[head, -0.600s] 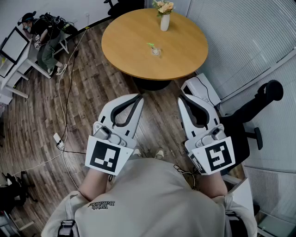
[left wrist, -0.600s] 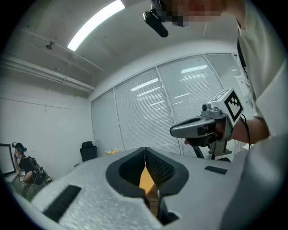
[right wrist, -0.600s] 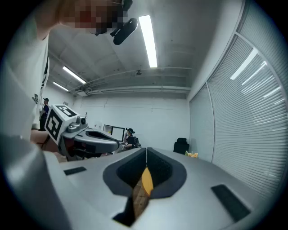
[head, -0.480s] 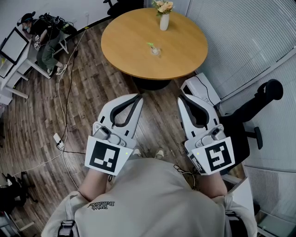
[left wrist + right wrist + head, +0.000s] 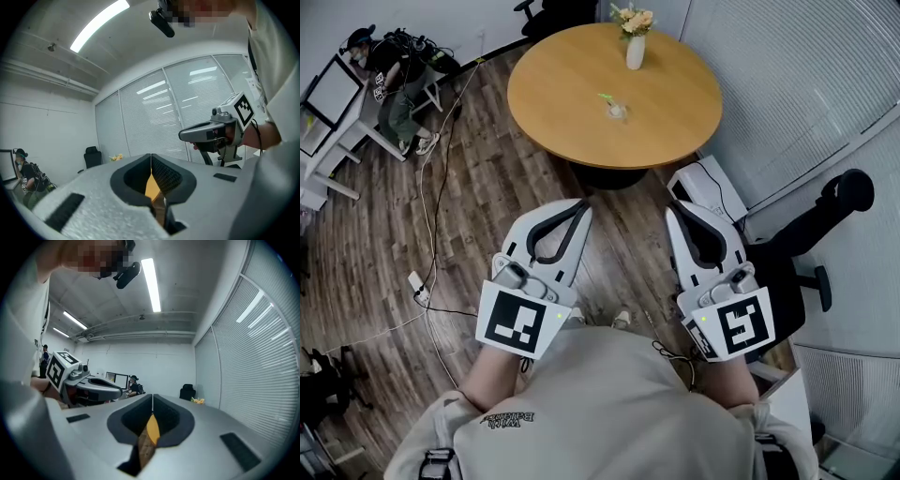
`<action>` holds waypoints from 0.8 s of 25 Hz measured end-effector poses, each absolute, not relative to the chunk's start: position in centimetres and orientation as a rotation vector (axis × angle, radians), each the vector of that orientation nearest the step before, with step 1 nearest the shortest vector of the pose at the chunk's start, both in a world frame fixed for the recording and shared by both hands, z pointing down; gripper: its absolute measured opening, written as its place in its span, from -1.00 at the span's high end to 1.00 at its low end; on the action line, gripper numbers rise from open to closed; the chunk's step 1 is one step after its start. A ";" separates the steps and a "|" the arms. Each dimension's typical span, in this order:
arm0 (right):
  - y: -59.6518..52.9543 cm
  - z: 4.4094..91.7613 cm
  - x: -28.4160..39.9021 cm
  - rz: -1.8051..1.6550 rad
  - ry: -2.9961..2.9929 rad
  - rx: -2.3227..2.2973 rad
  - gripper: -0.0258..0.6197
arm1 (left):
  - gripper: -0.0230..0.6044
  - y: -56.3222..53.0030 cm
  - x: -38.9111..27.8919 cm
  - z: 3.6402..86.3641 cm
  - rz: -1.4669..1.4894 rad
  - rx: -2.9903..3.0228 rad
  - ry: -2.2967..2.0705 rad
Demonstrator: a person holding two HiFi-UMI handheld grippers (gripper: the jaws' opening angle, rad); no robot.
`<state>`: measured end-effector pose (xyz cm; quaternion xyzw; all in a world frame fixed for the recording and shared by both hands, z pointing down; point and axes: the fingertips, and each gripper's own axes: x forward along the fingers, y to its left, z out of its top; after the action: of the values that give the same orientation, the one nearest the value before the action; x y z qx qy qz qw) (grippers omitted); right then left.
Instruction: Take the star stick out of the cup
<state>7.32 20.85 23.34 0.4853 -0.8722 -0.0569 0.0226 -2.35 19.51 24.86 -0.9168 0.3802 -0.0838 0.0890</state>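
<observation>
The round desk is taken as the landmark: its near edge lies well apart from both tongs, and open wooden floor is left between them. The left tongs and the right tongs are held level, side by side, on the near side of the desk. Each has its jaws brought together on nothing (only desk top and floor are glimpsed past the pads). The small cup is stood near the middle of the desk, and the green star stick is seen rising from it, leaning toward the picture's left. Its shape is too small to be made out. A white vase of flowers is placed at the desk's far edge. Right of the desk, room is narrowed by a wall of blinds, a white box on the floor and a black chair, which is partly hidden behind the right tongs. Left of the desk a cable is trailed across the floor, and a seated person is found near the frame's edge. The desk's foot is mostly hidden under its top.
</observation>
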 end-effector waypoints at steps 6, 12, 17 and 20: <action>20.5 23.7 8.9 -0.180 -2.704 1.486 0.82 | 0.85 19.0 -0.9 25.0 -0.263 -2.719 1.148; 20.2 24.2 11.6 -0.177 -2.726 1.469 0.82 | 0.85 18.7 1.5 25.3 -0.282 -2.701 1.169; 20.3 24.8 13.8 -0.171 -2.750 1.456 0.82 | 0.85 18.6 2.7 25.0 -0.228 -2.672 1.277; 20.4 25.2 14.8 -0.162 -2.777 1.446 0.82 | 0.85 18.9 4.0 25.1 -0.258 -2.653 1.242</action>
<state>14.83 20.41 25.21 0.4612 -0.8858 -0.0518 0.0033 4.02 18.88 25.11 -0.8976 0.4204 -0.0871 0.1003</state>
